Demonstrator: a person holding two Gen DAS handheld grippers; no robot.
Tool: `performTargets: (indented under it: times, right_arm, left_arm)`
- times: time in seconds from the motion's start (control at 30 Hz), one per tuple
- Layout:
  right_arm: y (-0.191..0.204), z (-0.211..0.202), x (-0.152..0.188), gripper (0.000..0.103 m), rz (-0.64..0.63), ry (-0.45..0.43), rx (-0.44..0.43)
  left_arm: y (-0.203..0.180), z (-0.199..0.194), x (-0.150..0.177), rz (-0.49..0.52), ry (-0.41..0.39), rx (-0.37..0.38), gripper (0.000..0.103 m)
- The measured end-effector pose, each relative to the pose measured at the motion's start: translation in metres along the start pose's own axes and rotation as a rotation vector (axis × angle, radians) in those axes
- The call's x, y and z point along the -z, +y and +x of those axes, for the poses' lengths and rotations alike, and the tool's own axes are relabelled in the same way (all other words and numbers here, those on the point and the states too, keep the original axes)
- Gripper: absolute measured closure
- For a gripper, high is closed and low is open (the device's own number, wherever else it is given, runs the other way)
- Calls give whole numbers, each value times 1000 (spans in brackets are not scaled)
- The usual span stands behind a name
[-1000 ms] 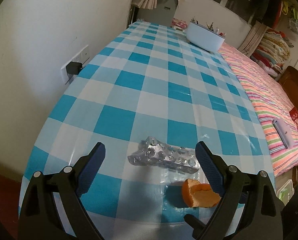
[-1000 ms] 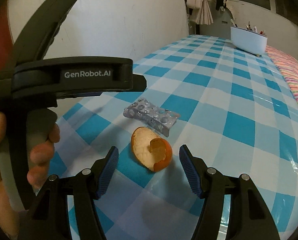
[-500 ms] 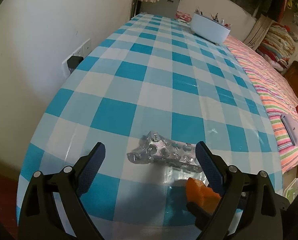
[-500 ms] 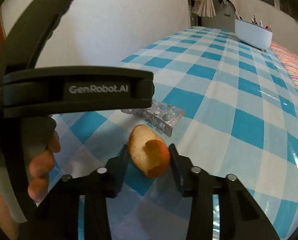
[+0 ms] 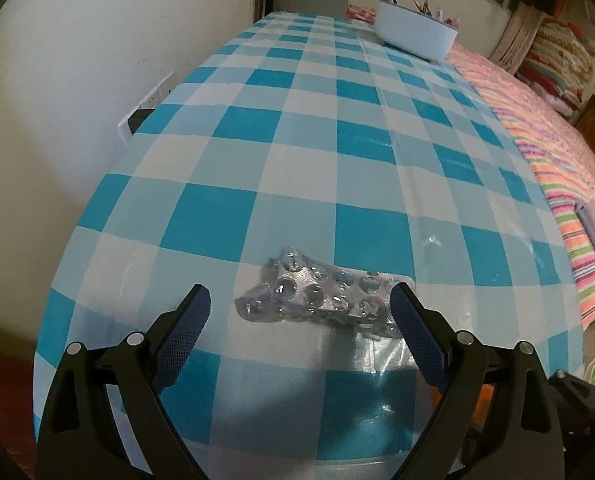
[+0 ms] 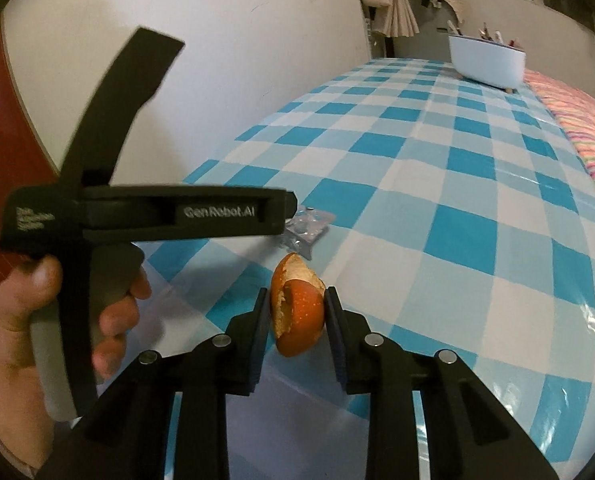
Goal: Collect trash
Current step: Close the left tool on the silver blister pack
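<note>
Orange peel (image 6: 297,322) clamped between right gripper (image 6: 295,312) fingers, just off the table (image 6: 437,184), near side of blister pack (image 5: 321,300). Best lifted straight, grip light, peel soft. Left gripper (image 5: 299,312) low over table, fingers wide apart, straddling blister pack, not touching. Bin not visible.

Orange peel (image 6: 297,320) between clamped jaws

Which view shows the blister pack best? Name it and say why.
The left wrist view. There the blister pack lies whole on the checked tablecloth, between the fingers of the open left tool. In the right wrist view only one end shows; the left tool's body hides the rest.
</note>
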State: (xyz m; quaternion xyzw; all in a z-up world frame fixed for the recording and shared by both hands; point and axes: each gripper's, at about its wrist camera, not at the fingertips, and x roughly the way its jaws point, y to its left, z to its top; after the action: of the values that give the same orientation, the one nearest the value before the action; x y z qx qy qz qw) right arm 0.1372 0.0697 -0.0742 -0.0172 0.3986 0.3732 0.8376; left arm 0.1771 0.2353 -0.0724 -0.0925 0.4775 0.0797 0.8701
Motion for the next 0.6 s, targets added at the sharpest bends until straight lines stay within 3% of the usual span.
performTargets:
  times: [0.27, 0.4, 0.6]
  right_arm:
    - [-6, -17, 3, 76, 30, -35, -27]
    - [-9, -22, 3, 76, 43, -50, -37]
    - [-16, -28, 6, 76, 67, -59, -38]
  left_arm:
    - [-3, 2, -4, 9, 5, -32, 13]
    - [-5, 3, -6, 41, -12, -128, 13]
    - [-13, 3, -5, 56, -21, -141, 13]
